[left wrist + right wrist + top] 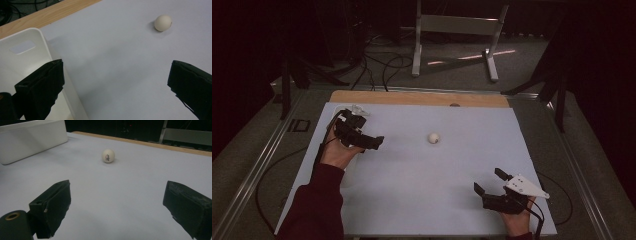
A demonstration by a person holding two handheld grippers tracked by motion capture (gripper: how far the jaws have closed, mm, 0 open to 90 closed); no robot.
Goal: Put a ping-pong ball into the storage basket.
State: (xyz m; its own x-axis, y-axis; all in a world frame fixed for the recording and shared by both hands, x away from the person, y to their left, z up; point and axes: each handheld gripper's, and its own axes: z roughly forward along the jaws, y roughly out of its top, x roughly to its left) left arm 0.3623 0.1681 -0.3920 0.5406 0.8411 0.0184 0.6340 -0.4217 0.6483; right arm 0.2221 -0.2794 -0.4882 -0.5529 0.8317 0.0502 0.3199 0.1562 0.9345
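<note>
White ball [108, 155] bears a small dark printed mark, too blurred to read.

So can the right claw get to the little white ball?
Probably yes. The right claw is open and aimed at the ball, with only bare table mat between them. The white bin sits off to the side, out of the way.
</note>
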